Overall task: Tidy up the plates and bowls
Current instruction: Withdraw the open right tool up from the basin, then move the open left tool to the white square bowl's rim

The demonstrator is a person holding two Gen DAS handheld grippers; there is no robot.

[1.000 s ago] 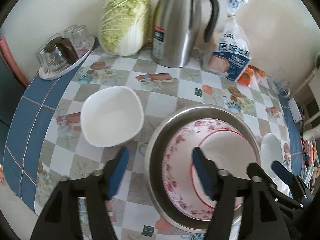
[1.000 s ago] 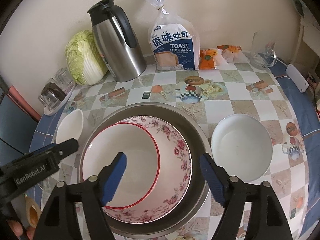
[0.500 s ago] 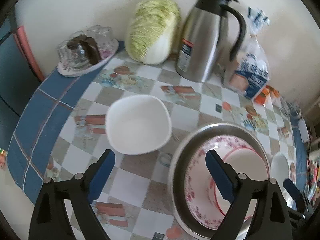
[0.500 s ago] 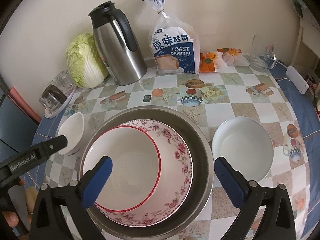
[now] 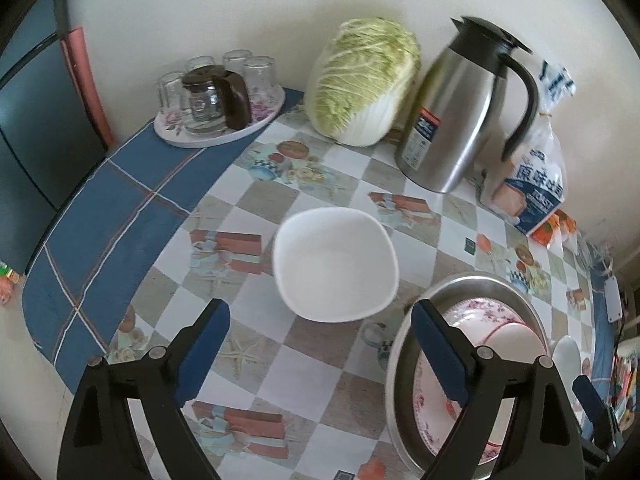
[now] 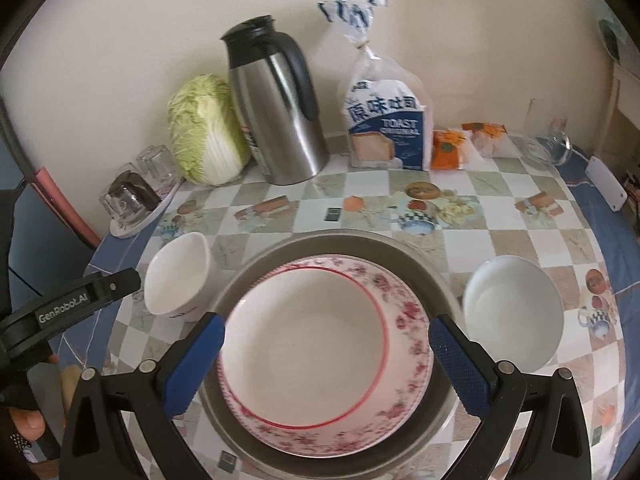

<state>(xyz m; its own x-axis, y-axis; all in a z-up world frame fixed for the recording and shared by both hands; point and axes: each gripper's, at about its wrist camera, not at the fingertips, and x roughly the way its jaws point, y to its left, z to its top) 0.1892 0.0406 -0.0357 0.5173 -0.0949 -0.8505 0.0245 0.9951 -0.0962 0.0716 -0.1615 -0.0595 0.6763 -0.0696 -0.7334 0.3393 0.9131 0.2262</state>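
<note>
**Both tools apart over the stacked dishes**

From my seat, the right wrist view gives the clearest look at the stack: a red-rimmed bowl (image 6: 304, 356) sits inside a floral plate (image 6: 408, 320), and both rest in a steel basin (image 6: 332, 244) in the middle of the worktop (image 6: 500, 220). My right tool (image 6: 326, 360) hangs above it with its blue pads spread wide, nothing between them pressed or held. To the right of the basin stands a round white bowl (image 6: 514, 312); to the left, just beside the basin's rim, a squarish white bowl (image 6: 178, 276). This view also shows a bread bag (image 6: 386, 128), orange packets (image 6: 450, 148) and a glass mug (image 6: 546, 136) along the wall.

The left wrist view looks at that squarish bowl (image 5: 336, 264) head-on, ahead of my left tool (image 5: 320, 354), whose jaws stand apart and empty. Here the basin (image 5: 404, 352) is cut off at the lower right (the round white bowl is only a sliver past it). What this side shows better is the tray of upturned glasses (image 5: 218, 96), the cabbage (image 5: 362, 80) and the steel flask (image 5: 460, 108), plus the worktop's blue border.

In the right view, the left tool's black arm enters from the left edge, near the squarish bowl.
</note>
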